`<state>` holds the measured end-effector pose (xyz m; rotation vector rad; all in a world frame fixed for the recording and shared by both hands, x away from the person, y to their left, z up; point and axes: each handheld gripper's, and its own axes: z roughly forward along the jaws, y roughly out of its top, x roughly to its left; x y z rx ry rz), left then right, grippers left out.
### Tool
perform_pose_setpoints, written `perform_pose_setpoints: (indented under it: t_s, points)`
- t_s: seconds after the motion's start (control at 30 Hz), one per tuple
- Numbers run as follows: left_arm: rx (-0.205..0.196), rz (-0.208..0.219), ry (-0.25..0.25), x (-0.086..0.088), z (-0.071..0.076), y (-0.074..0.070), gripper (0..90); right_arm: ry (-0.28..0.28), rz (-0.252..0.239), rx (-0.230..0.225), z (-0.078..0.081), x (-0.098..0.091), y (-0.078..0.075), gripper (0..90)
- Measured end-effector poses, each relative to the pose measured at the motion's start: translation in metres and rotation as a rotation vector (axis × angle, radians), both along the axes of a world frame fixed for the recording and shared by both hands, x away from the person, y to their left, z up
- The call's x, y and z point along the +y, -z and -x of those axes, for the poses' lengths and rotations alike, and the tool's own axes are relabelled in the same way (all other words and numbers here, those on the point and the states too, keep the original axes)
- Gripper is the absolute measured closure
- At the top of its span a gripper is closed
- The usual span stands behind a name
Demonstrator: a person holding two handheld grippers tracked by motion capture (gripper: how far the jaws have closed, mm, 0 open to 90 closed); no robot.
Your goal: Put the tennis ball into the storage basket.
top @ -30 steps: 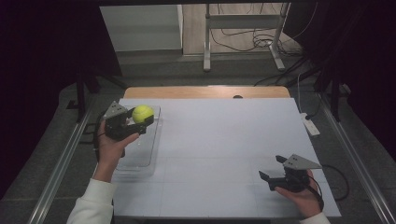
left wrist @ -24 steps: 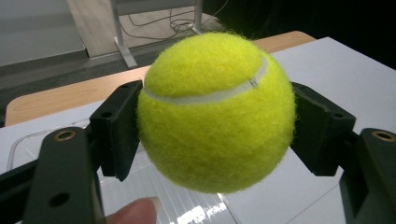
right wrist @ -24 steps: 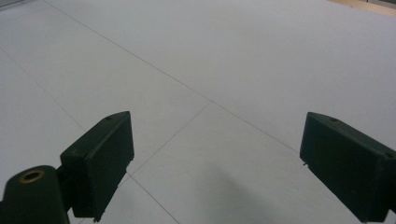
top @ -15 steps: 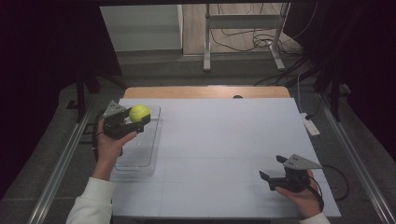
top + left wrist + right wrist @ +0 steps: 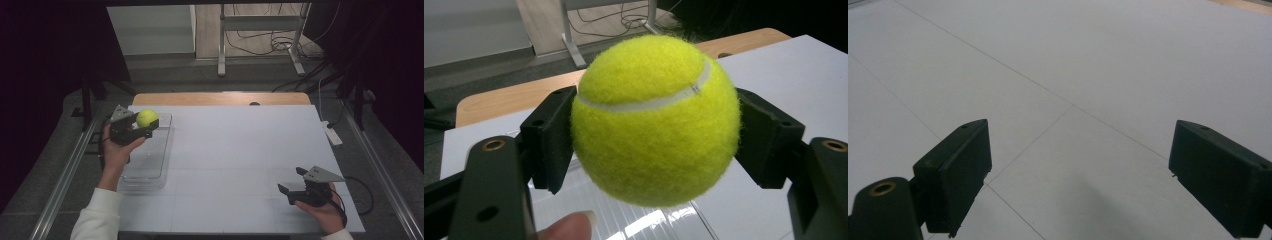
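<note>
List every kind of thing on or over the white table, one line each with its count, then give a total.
Tennis ball: 1
Clear plastic tray: 1
Hand-held gripper: 2, the left hand-held gripper and the right hand-held gripper
Total: 4

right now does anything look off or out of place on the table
Nothing stands out. The left gripper holds the tennis ball squarely between its pads, above the clear tray, which lies flat and looks undamaged. The right gripper rests open over the bare white table. No spills.
</note>
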<state>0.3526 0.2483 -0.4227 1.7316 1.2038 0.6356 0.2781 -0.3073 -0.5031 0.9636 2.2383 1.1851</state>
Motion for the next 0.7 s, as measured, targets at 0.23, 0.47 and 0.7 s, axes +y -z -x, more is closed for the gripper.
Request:
perform_pose_setpoints:
  t_s: [0.23, 0.47, 0.7]
  points:
    - [-0.001, 0.011, -0.023, 0.008, -0.003, -0.001, 26.9, 0.002, 0.001, 0.004, -0.001, -0.001, 0.001, 10.5]
    - [-0.009, -0.015, -0.036, 0.009, -0.006, -0.003, 27.0, 0.002, 0.001, 0.004, -0.001, -0.001, 0.001, 10.5]
    - [-0.004, -0.014, -0.033, 0.009, -0.013, -0.001, 26.9, -0.002, 0.004, 0.007, -0.001, -0.001, 0.001, 10.5]
